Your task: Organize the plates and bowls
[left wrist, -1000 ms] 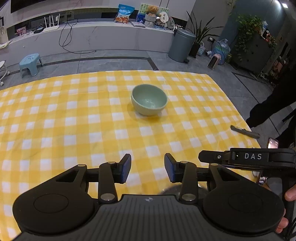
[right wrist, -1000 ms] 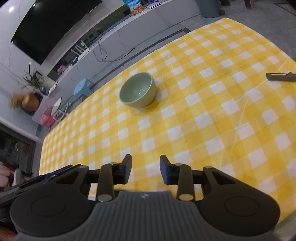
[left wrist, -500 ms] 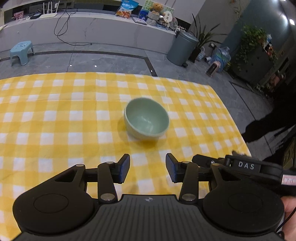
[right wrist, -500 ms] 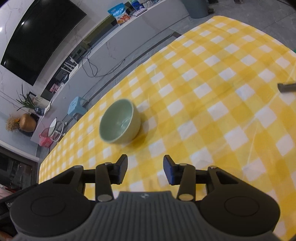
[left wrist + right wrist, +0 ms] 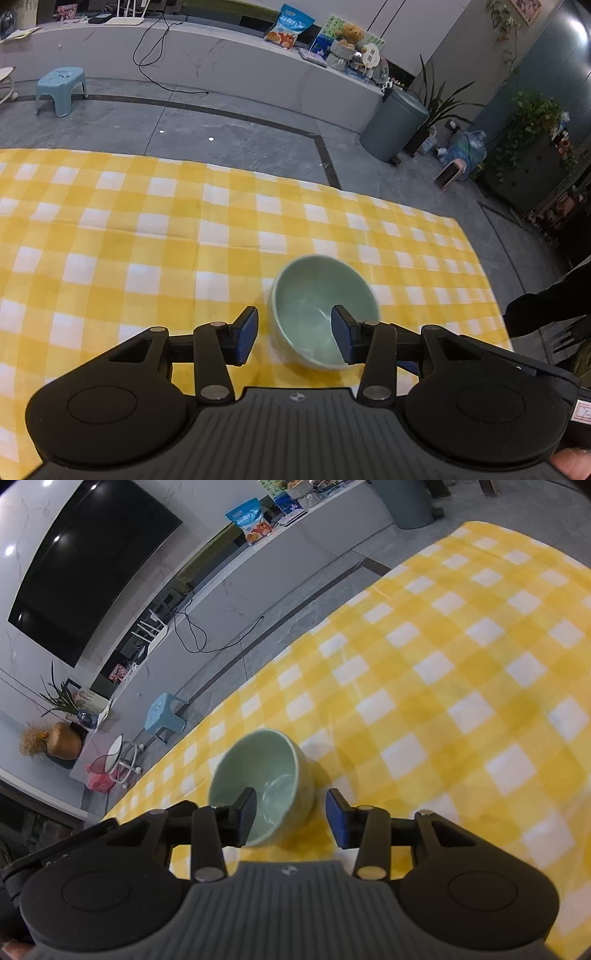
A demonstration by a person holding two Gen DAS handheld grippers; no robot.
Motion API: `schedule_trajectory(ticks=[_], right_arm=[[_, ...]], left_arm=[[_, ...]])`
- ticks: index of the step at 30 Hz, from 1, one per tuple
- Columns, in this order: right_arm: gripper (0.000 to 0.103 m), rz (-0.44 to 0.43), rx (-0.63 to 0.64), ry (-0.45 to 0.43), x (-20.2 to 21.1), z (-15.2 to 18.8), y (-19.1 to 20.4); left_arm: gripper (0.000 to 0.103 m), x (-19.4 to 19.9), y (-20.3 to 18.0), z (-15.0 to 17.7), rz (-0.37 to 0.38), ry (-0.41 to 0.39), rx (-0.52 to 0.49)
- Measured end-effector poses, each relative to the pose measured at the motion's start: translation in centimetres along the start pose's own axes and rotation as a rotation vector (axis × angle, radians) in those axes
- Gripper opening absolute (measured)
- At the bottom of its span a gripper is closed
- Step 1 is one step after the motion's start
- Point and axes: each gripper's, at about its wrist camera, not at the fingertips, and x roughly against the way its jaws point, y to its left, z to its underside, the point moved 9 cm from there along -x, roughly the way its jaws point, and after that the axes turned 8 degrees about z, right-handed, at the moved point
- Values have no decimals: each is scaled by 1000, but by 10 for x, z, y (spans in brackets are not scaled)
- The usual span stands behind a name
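We see the left gripper [image 5: 294, 334] w/ jaws spread wide, nothing held; its right finger pad [image 5: 341, 334] sits in front of the bowl [image 5: 321, 310] opening, left pad just outside the bowl's near-left wall. Can't tell if either pad touches it. The right gripper [image 5: 290, 818] is likewise wide apart & empty: its left pad [image 5: 245, 814] overlaps the bowl [image 5: 264, 775] mouth, right pad beside the outer wall, over the cloth.

Bowl: pale green, round, so no long axis; it sits upright on its base, mouth facing up, empty inside. Slightly blurred in both views. It stands on the yellow-and-white checked tablecloth [image 5: 129, 240], toward the right edge of the table & nearer its far-right corner than the left side.

Beyond the table's far edge: grey tiled floor [image 5: 221, 122], a small blue stool [image 5: 61, 88], a long white ledge [image 5: 229, 55] w/ snack bags & a teddy bear [image 5: 351, 33], a grey bin [image 5: 393, 123], potted plants. The right wrist view also shows a big dark TV screen [image 5: 88, 568] on the wall.
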Motion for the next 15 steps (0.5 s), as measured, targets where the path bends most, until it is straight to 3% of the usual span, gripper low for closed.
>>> schedule_trajectory(ticks=[4, 10, 15], right_arm=[[42, 27, 9, 19, -19, 0, 4], [29, 74, 31, 39, -40, 4, -2], [25, 66, 41, 26, -45, 5, -5]], left_arm=[[51, -13, 2, -2, -25, -7, -27], [51, -34, 3, 1, -73, 0, -86], [43, -42, 4, 4, -100, 15, -117]])
